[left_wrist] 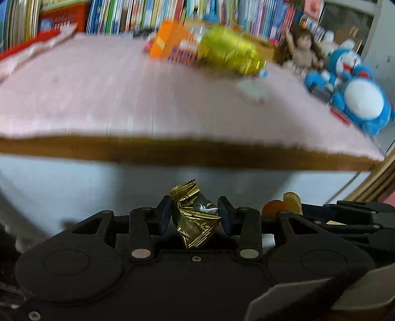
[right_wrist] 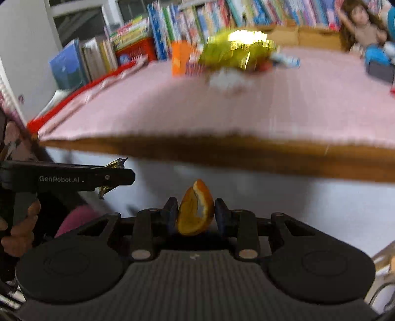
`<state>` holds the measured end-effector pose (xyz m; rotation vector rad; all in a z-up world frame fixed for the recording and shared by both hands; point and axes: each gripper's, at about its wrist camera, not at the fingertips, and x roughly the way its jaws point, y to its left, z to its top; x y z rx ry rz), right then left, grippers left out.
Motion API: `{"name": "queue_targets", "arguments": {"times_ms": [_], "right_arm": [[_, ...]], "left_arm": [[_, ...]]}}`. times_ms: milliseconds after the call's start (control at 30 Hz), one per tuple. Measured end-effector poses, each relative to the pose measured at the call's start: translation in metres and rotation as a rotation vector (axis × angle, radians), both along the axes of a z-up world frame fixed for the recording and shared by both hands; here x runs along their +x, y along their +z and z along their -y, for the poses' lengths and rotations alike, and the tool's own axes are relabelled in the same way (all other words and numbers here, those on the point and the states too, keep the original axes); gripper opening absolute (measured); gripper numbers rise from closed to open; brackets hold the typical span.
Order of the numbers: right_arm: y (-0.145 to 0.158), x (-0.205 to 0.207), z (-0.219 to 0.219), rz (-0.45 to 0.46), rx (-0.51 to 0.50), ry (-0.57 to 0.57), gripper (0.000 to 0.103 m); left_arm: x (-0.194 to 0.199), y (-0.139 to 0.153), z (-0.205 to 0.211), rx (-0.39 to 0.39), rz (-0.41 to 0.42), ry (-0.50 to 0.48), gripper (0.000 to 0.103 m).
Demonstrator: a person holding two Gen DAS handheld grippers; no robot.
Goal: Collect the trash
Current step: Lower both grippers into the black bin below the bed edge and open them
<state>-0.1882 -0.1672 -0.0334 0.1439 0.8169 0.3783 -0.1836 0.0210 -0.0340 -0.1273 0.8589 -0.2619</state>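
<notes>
My left gripper is shut on a crumpled gold foil wrapper, held below and in front of the table edge. My right gripper is shut on a piece of orange peel, also off the table. The peel shows at the right of the left wrist view, and the left gripper with its wrapper at the left of the right wrist view. On the pink tablecloth lie a shiny yellow-gold bag, an orange box and a crumpled white tissue.
The table's brown front edge runs across both views, above the grippers. Books line the back. A doll and a blue plush toy sit at the right end. A hand holds the left gripper's handle.
</notes>
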Motion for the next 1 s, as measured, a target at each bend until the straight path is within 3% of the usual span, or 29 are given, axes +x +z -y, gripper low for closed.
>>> {"name": "queue_targets", "arguments": {"times_ms": [367, 700, 833, 900, 1000], "right_arm": [[-0.046, -0.009, -0.018, -0.146, -0.046, 0.068, 0.040], [-0.053, -0.009, -0.021, -0.179, -0.055, 0.082, 0.047], [-0.052, -0.009, -0.020, -0.183, -0.061, 0.089, 0.051], [-0.052, -0.008, -0.020, -0.184, -0.063, 0.089, 0.062], [-0.052, -0.007, -0.019, -0.184, -0.061, 0.091, 0.067]], "left_arm": [[-0.010, -0.062, 0.003, 0.097, -0.198, -0.035, 0.041], [-0.014, -0.076, 0.010, 0.149, -0.258, -0.077, 0.044], [-0.013, -0.077, 0.013, 0.160, -0.268, -0.082, 0.055], [-0.010, -0.078, 0.017, 0.162, -0.275, -0.084, 0.064], [-0.007, -0.078, 0.017, 0.155, -0.281, -0.087, 0.073]]}}
